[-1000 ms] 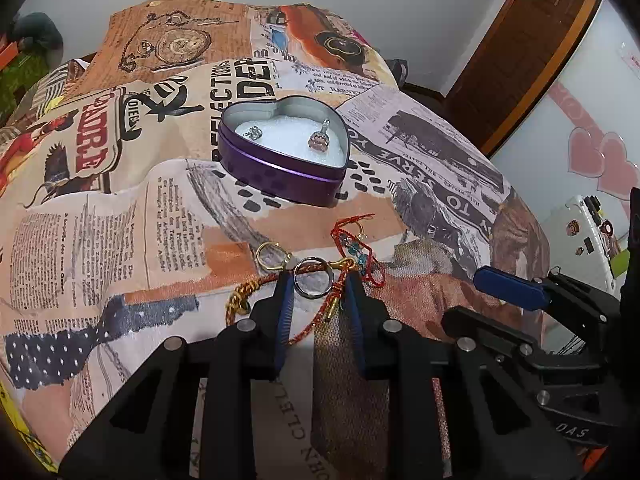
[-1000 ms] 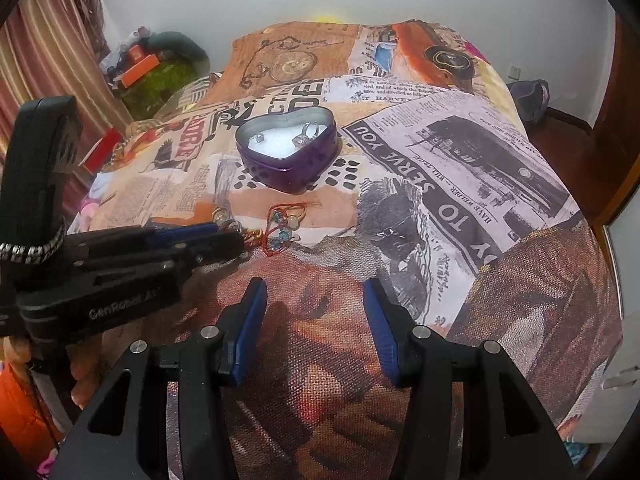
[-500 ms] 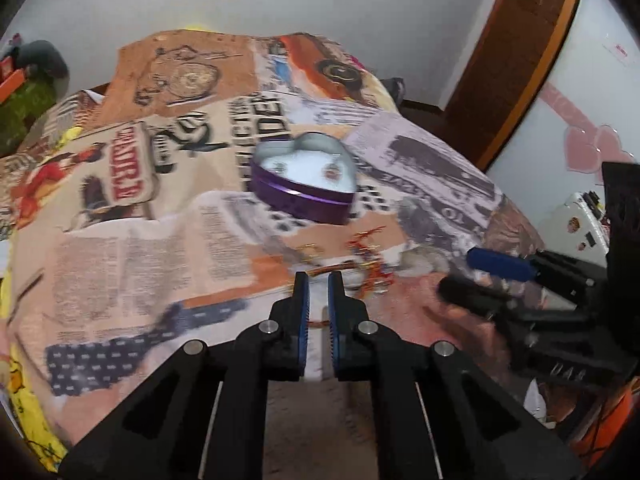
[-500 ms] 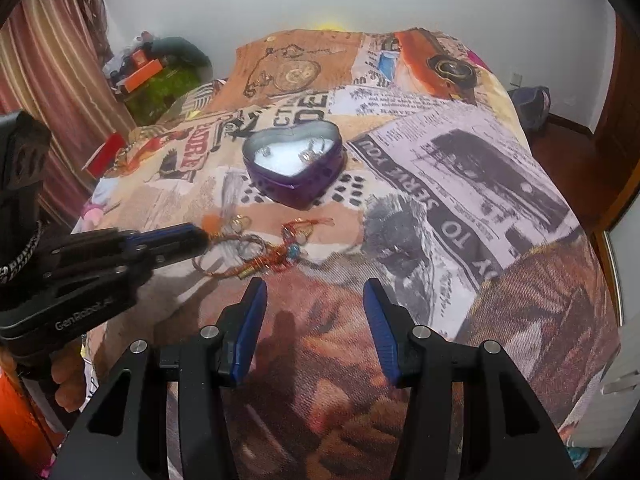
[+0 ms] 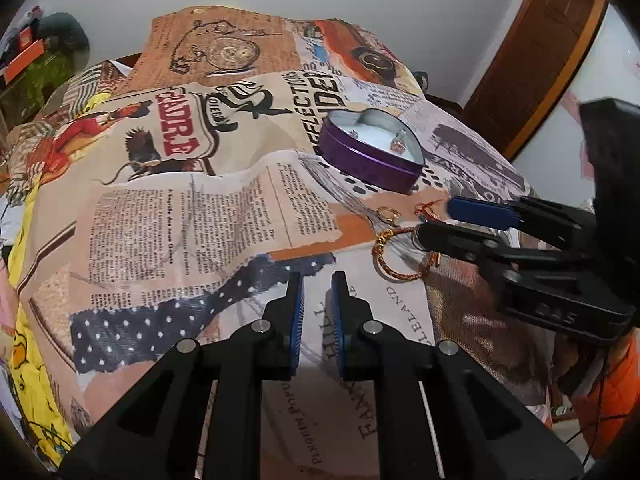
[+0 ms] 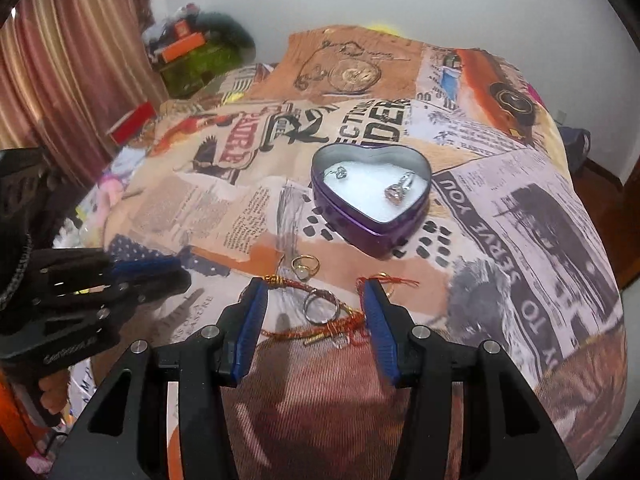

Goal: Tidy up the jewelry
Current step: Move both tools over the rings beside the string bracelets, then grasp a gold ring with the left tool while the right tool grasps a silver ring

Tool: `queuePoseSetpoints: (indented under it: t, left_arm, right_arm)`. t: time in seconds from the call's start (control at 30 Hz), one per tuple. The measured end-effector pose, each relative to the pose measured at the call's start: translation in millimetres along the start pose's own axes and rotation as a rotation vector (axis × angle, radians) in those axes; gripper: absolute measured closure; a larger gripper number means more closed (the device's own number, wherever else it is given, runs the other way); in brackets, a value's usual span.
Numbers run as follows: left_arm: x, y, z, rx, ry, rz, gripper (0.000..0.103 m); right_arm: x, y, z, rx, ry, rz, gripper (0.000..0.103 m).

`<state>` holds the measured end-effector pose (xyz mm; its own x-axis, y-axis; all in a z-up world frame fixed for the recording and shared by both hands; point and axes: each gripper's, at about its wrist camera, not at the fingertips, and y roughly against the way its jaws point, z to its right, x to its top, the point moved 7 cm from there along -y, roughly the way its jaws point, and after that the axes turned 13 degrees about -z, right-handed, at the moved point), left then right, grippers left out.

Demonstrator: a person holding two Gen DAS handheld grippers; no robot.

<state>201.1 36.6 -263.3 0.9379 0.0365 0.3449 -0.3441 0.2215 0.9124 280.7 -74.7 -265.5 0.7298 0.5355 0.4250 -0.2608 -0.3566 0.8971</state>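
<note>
White walls and a brown door frame (image 5: 532,60) are seen behind a bed covered by a newspaper-print bedspread (image 5: 168,216) in the left wrist view. The left gripper (image 5: 317,280) is held over the spread with its jaws brought nearly together, a narrow gap left and nothing between them; a slight reopening has just taken place. A purple heart-shaped tin (image 5: 370,160) is seen further back, a gold ring (image 5: 387,215) just in front of it, and a red-and-gold cord bracelet (image 5: 394,256) beside the tips of the right gripper (image 5: 436,222).

Striped curtains (image 6: 60,64) and a white wall are shown in the right wrist view. The right gripper (image 6: 314,292) is held with its jaws spread, having just closed slightly; the cord bracelet (image 6: 320,330) and a silver ring (image 6: 318,308) lie on the spread between the pads, untouched by them. The gold ring (image 6: 305,266) lies just beyond. Two small silver pieces (image 6: 400,190) are seen on the white lining of the tin (image 6: 360,224). The left gripper (image 6: 168,270) is seen at the left, clear of the jewelry.
</note>
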Motion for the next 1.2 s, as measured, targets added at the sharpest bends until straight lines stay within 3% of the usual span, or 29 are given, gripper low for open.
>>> queuePoseSetpoints:
  t: [0.17, 0.23, 0.33, 0.67, 1.0, 1.2]
  left_arm:
    - [5, -3, 4, -0.025, 0.001, -0.004, 0.088]
    - [7, -2, 5, -0.025, 0.006, 0.003, 0.08]
    - [12, 2, 10, -0.026, 0.002, 0.017, 0.075]
    - [41, -8, 47, -0.042, -0.063, 0.02, 0.073]
    - [55, -43, 60, 0.0, -0.077, -0.03, 0.073]
    - [56, -53, 56, -0.018, -0.061, -0.056, 0.073]
  right_arm:
    - [-3, -20, 0, -0.036, 0.043, -0.067, 0.077]
    - [-6, -23, 1, -0.056, 0.052, -0.075, 0.083]
    - [-8, -16, 3, -0.047, 0.043, -0.052, 0.083]
    - [0, 32, 24, -0.043, -0.034, 0.084, 0.083]
    - [-17, 29, 51, -0.058, -0.076, 0.067, 0.083]
    - [-23, 26, 53, -0.032, -0.087, 0.066, 0.083]
